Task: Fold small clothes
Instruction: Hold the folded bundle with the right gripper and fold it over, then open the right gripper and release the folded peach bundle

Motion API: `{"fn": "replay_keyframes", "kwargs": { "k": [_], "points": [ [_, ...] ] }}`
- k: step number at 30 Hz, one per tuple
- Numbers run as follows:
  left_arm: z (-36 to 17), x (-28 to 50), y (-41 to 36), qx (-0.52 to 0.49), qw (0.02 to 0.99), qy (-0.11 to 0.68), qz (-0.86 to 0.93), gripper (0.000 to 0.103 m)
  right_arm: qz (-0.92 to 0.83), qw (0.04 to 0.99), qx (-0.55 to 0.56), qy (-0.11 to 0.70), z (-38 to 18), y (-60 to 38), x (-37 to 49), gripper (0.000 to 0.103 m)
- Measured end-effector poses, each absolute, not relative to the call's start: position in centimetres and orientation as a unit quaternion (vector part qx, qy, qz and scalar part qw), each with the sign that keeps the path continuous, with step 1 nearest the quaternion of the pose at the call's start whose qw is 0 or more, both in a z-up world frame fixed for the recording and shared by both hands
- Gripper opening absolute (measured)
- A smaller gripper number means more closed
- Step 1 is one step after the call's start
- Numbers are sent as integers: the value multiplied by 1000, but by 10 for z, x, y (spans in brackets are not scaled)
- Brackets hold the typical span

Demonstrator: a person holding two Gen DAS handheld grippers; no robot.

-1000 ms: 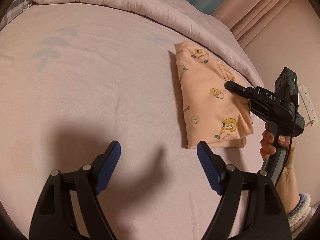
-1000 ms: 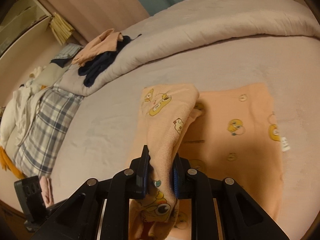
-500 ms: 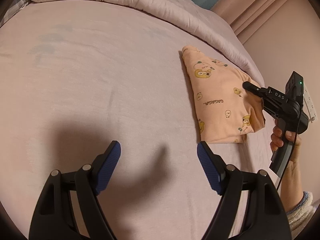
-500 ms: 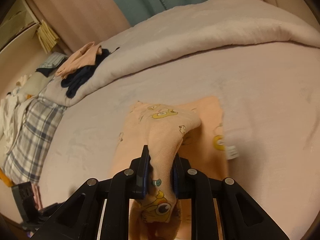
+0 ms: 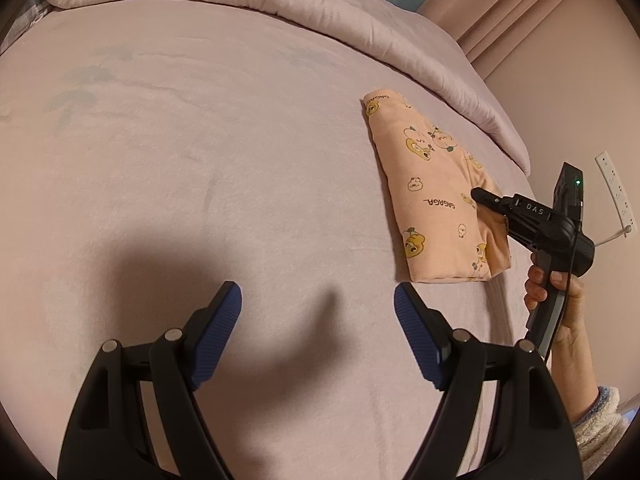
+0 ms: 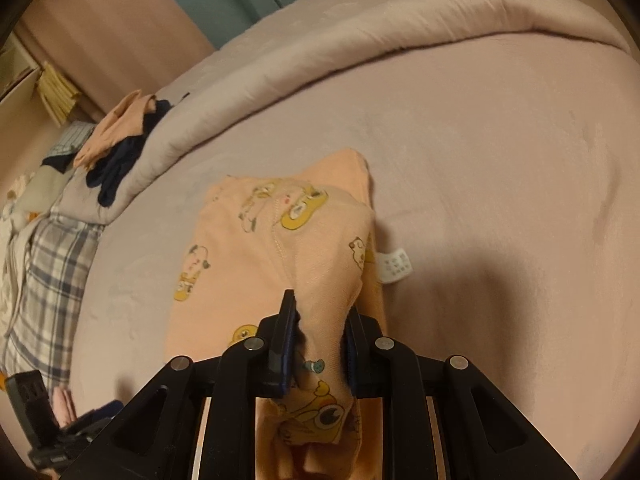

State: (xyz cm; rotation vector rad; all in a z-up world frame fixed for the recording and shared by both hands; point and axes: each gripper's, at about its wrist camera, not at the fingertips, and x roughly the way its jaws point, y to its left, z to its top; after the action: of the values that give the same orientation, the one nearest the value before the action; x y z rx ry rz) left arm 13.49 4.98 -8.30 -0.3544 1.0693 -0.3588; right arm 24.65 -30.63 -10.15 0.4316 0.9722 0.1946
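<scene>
A peach baby garment (image 5: 434, 196) printed with cartoon ducks is laid on the bed (image 5: 200, 168), just below the rolled duvet (image 5: 304, 4), already folded into a narrow strip. One bunched layer of it is pinched between the nearly closed jaws of the right hand-held gripper (image 6: 318, 334) and is lifted above the rest of the garment. The left hand-held gripper (image 5: 318, 312) is held wide open over bare sheet, well apart from the garment, with nothing between its pads.

If the pinched layer is released unevenly, the fold could be skewed or the strip dragged out of line, since the lower layers are weighted by nothing. The care label (image 6: 394, 266) could be left sticking out at the edge.

The garment's near end is hidden behind the right hand-held gripper's frame, so its type cannot be told. The clothes pile (image 6: 116, 148) on the duvet is too small to be sorted out.
</scene>
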Motion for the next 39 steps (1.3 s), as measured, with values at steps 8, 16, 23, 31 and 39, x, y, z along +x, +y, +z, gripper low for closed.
{"fn": "replay_keyframes", "kwargs": {
  "k": [8, 16, 23, 31, 39],
  "points": [
    [-82, 138, 47, -162, 830, 506, -170, 79, 92, 851, 219, 468, -108, -312, 242, 23],
    [-82, 142, 41, -152, 831, 506, -174, 79, 96, 848, 226, 471, -113, -318, 237, 30],
    [-81, 145, 35, -147, 831, 506, -176, 79, 95, 848, 217, 474, -114, -325, 222, 46],
    [-70, 154, 17, -133, 842, 491, -183, 79, 54, 886, 99, 449, -90, -305, 212, 47],
    [-47, 176, -26, -111, 855, 455, -223, 79, 29, 922, 34, 386, -62, -287, 206, 47]
  ]
}}
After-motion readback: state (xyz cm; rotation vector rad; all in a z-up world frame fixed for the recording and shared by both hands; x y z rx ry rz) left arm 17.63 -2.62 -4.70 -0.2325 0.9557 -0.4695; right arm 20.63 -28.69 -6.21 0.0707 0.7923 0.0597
